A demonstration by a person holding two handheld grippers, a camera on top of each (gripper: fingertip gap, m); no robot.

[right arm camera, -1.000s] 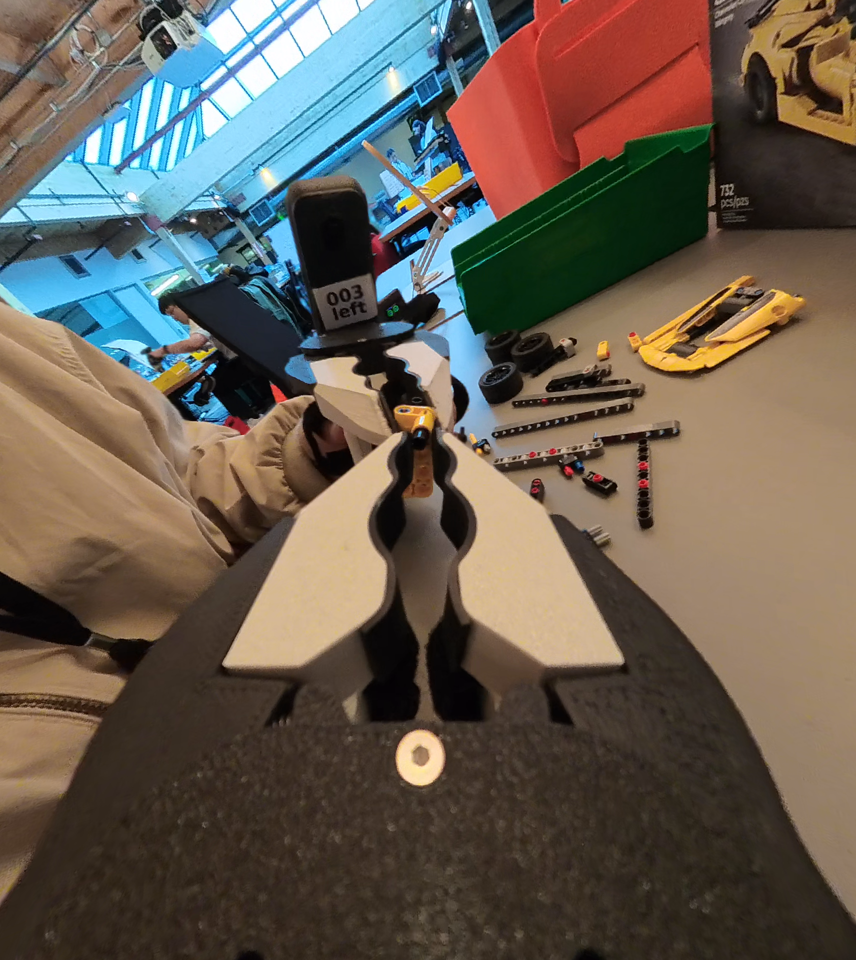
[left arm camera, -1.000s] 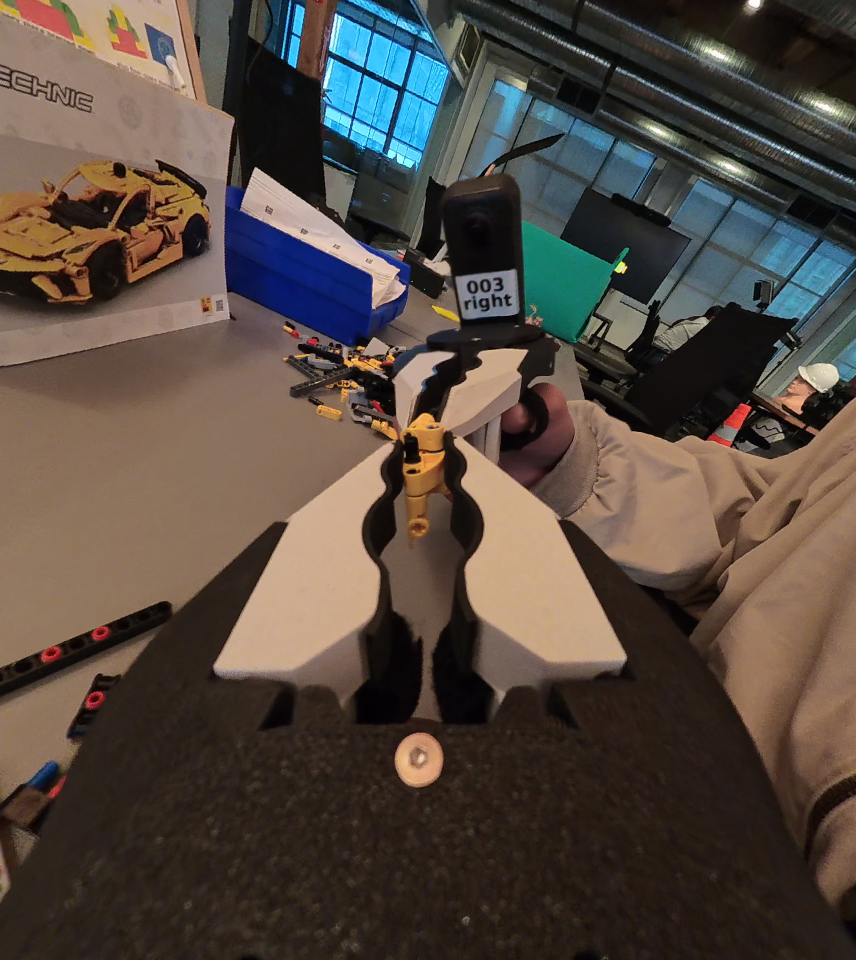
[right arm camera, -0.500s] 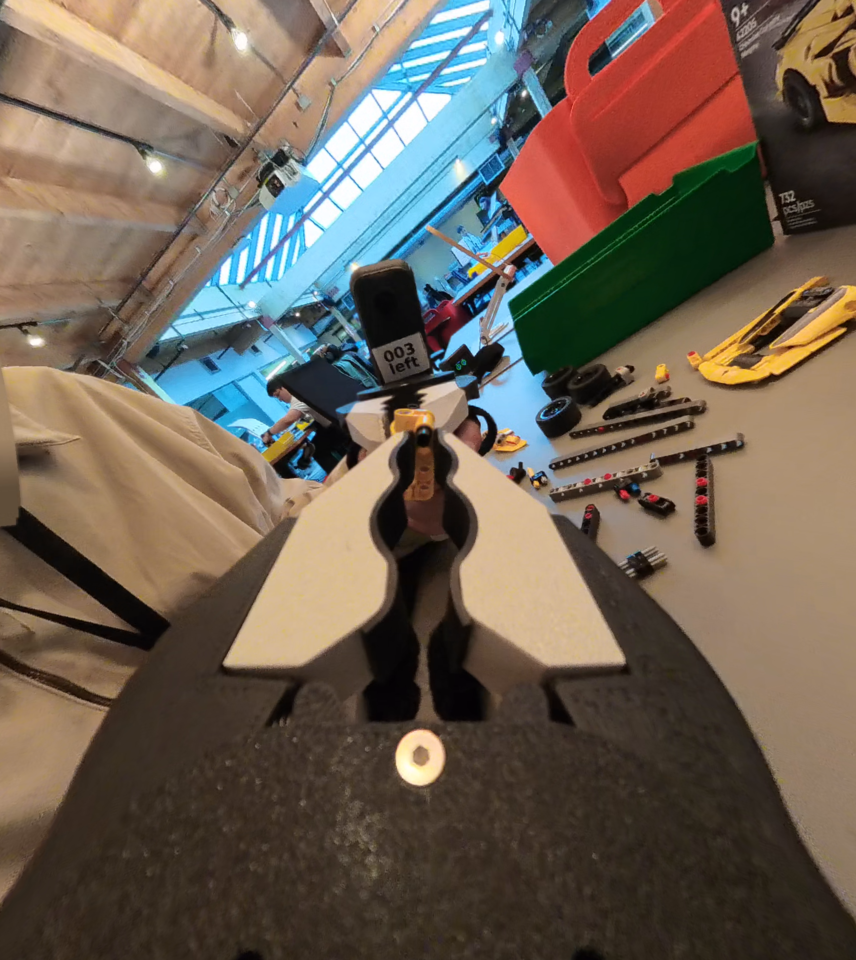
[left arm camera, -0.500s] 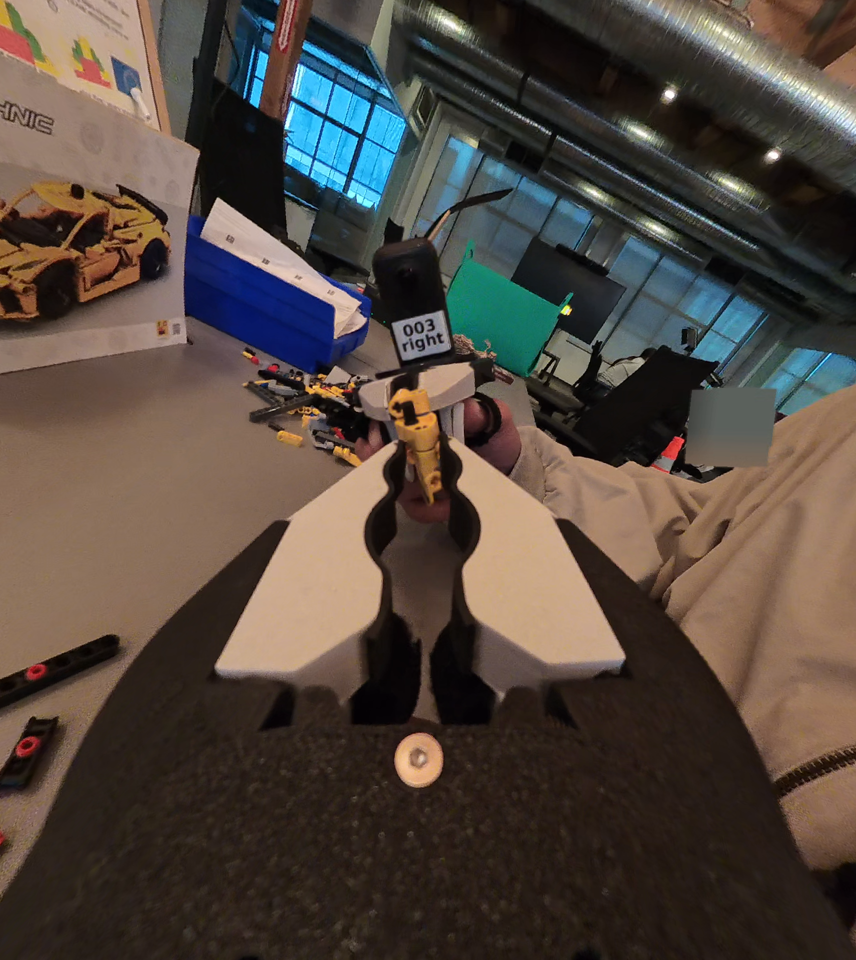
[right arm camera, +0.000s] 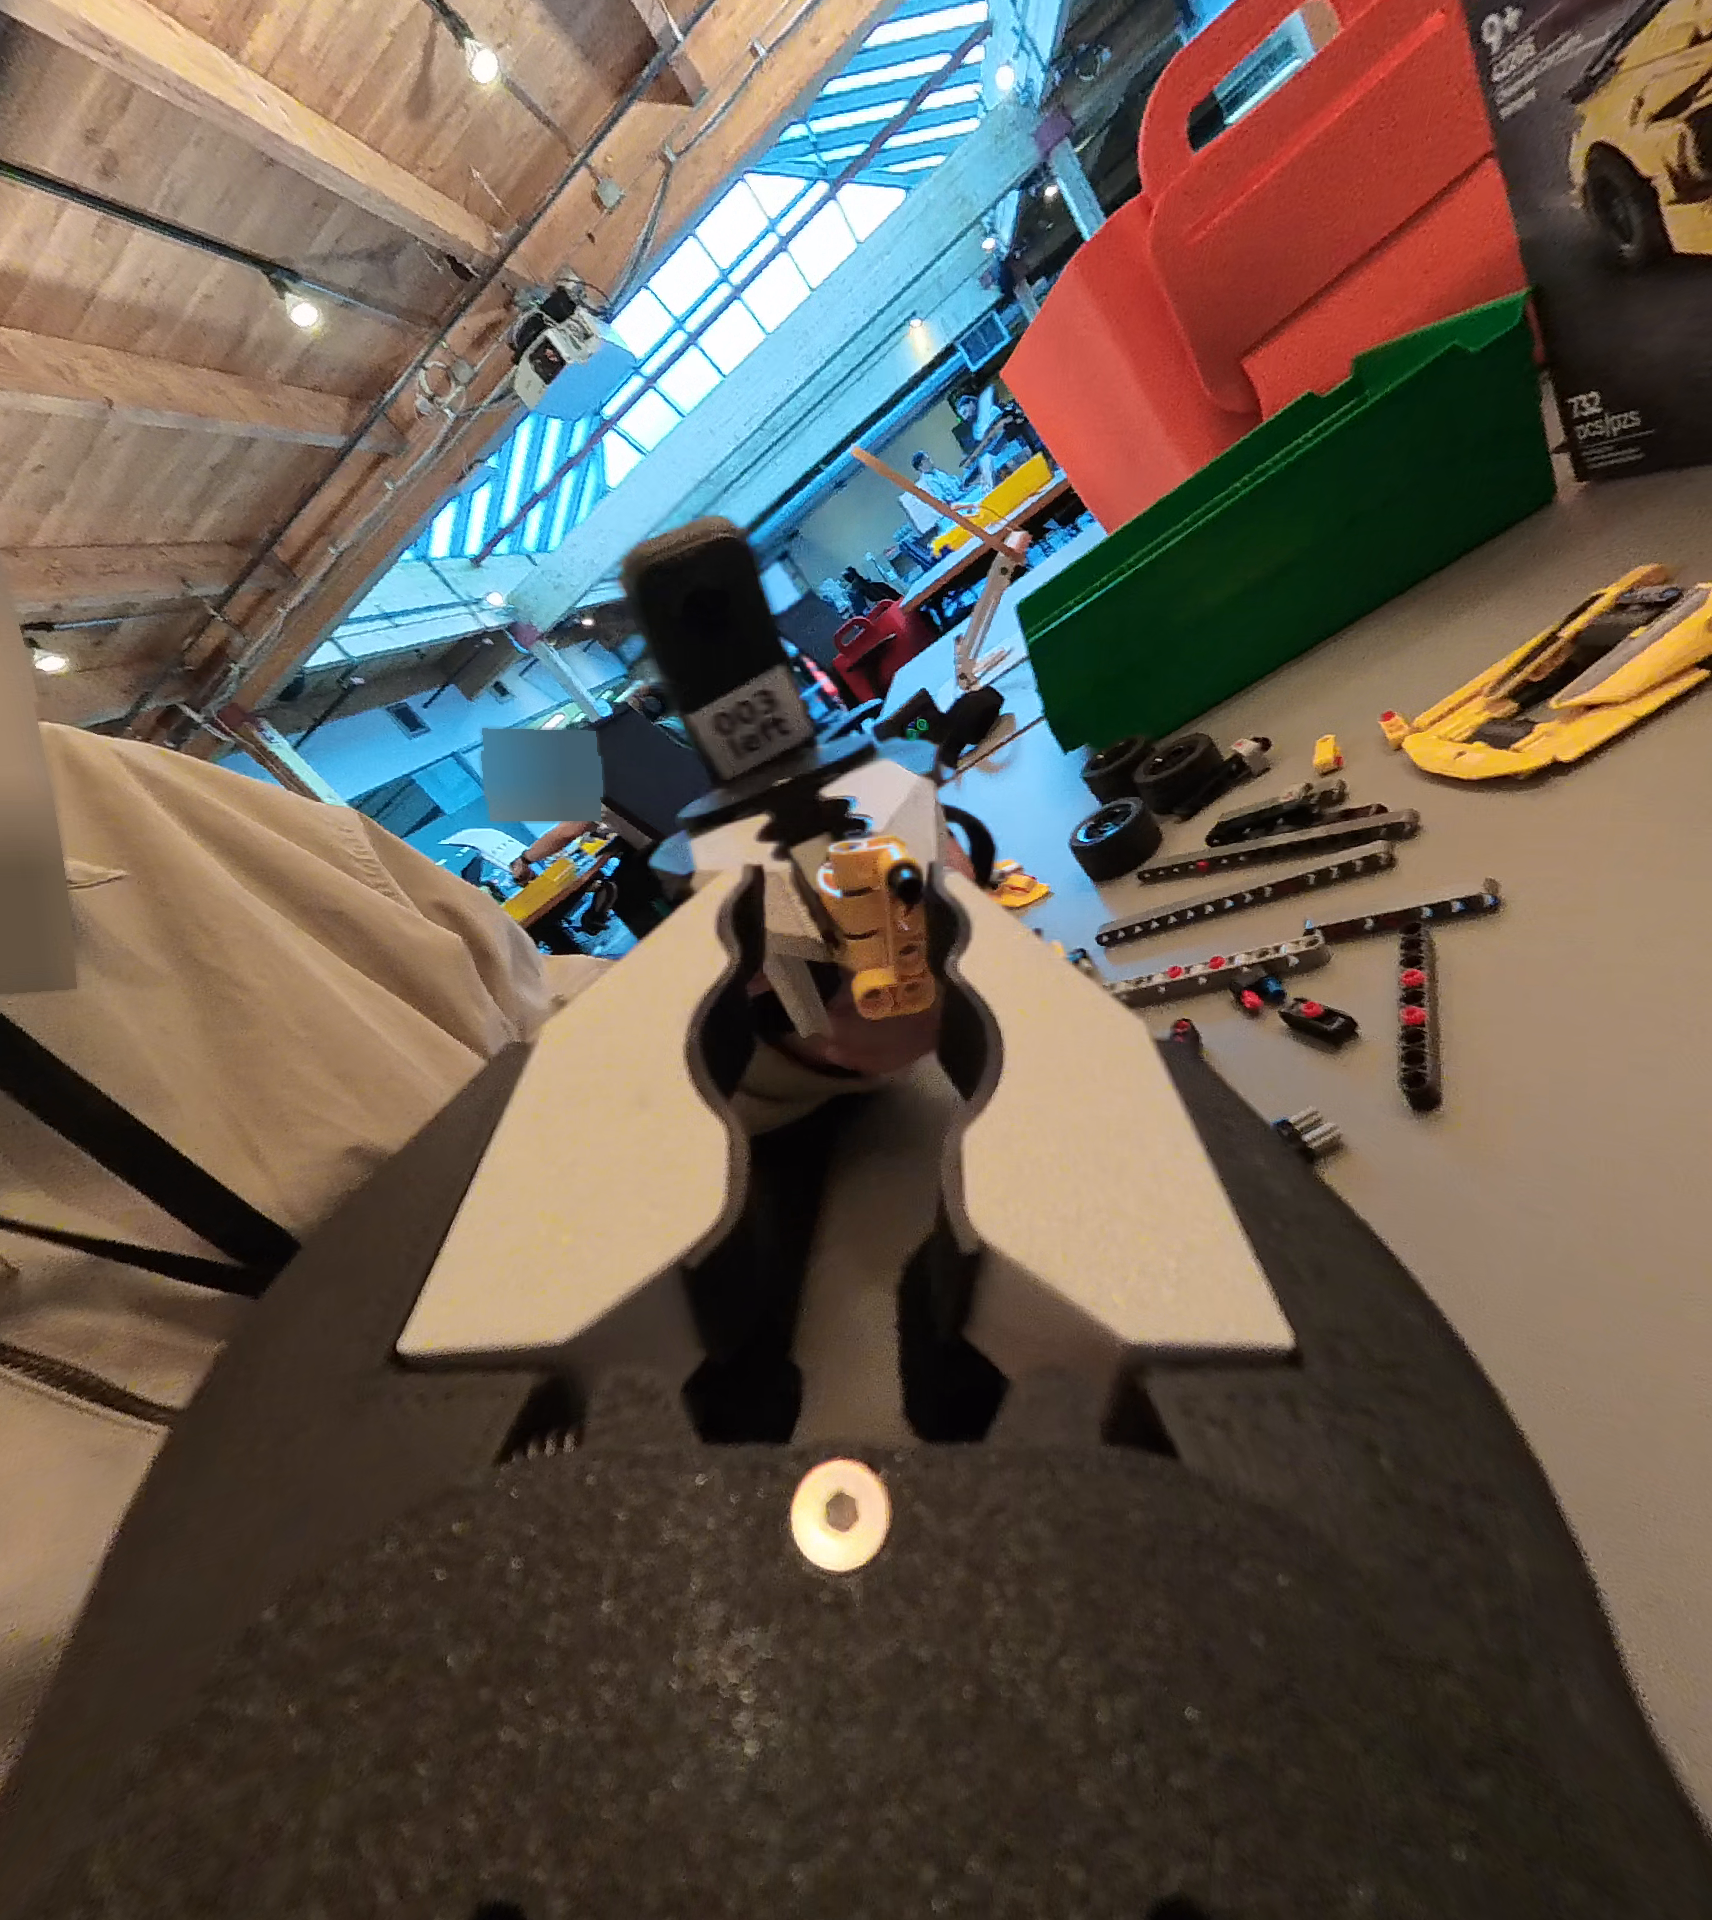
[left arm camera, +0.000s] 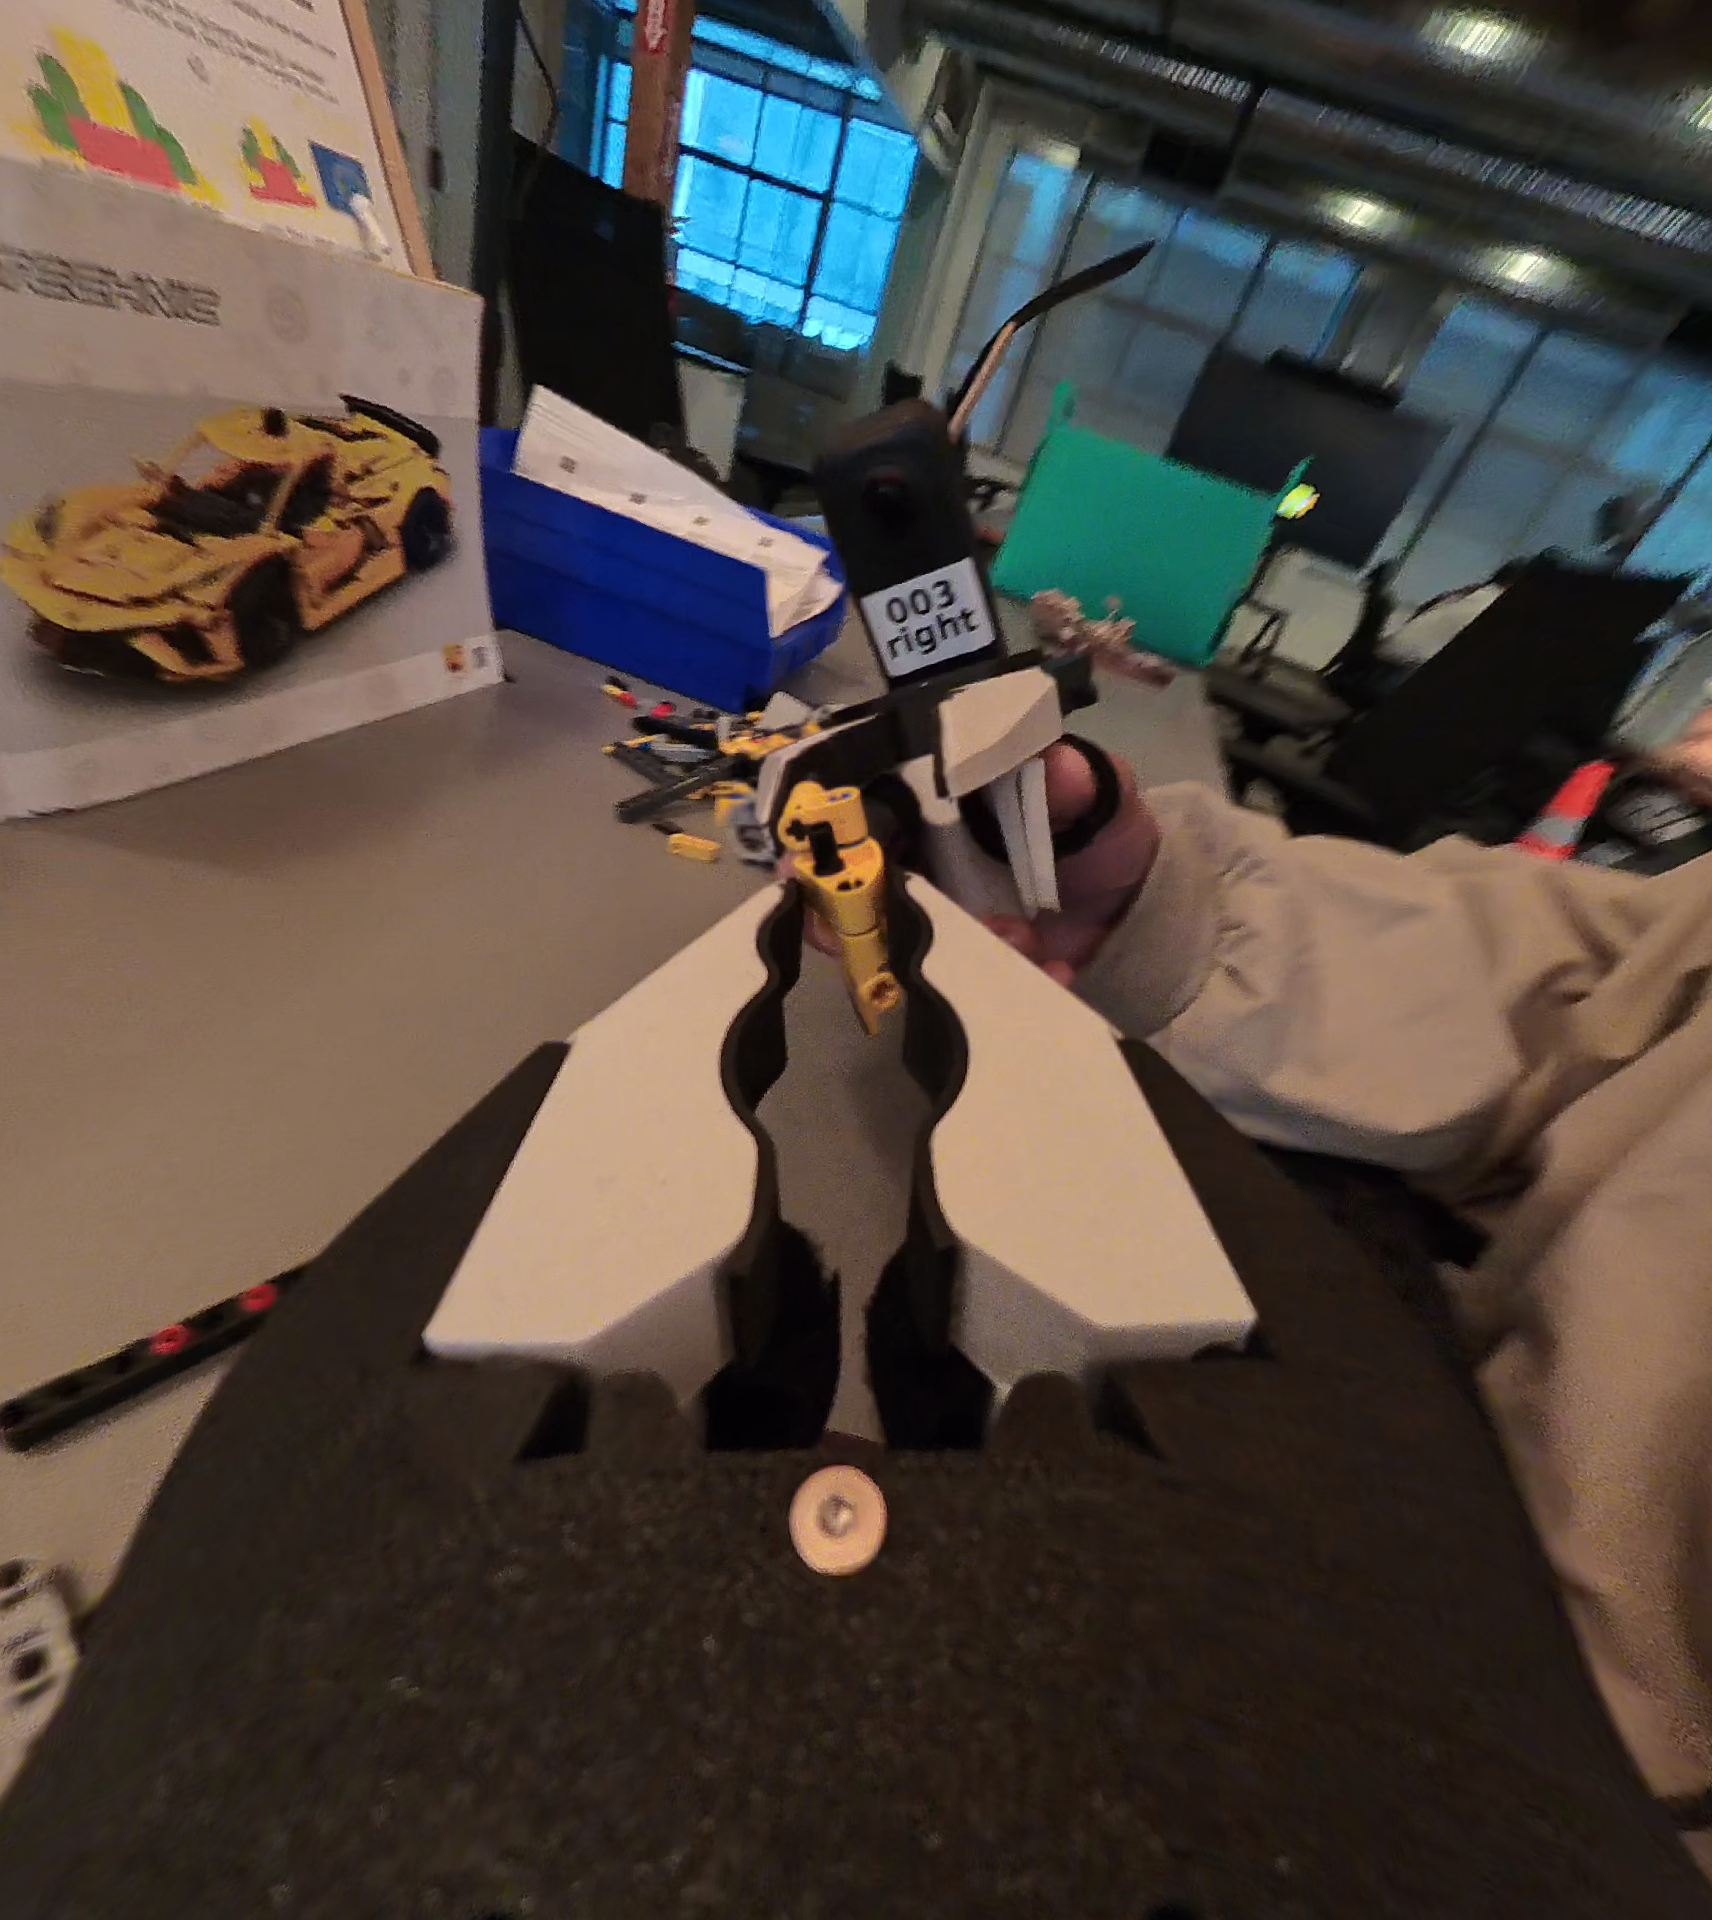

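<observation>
Now left tongs [left arm camera: 844, 904] pinch yellow piece [left arm camera: 841, 883]; right tongs [right arm camera: 847, 894] agape, near.

In the left wrist view, a black beam [left arm camera: 145, 1356] with red pins runs under the left gripper's [left arm camera: 839, 909] dark body, its inner end hidden. White parts [left arm camera: 21, 1631] at the picture's left edge are blurred and cut off. Whether both grippers pinch the yellow piece [left arm camera: 836, 883] cannot be confirmed; the right gripper's [right arm camera: 847, 914] tips appear slightly parted.
</observation>
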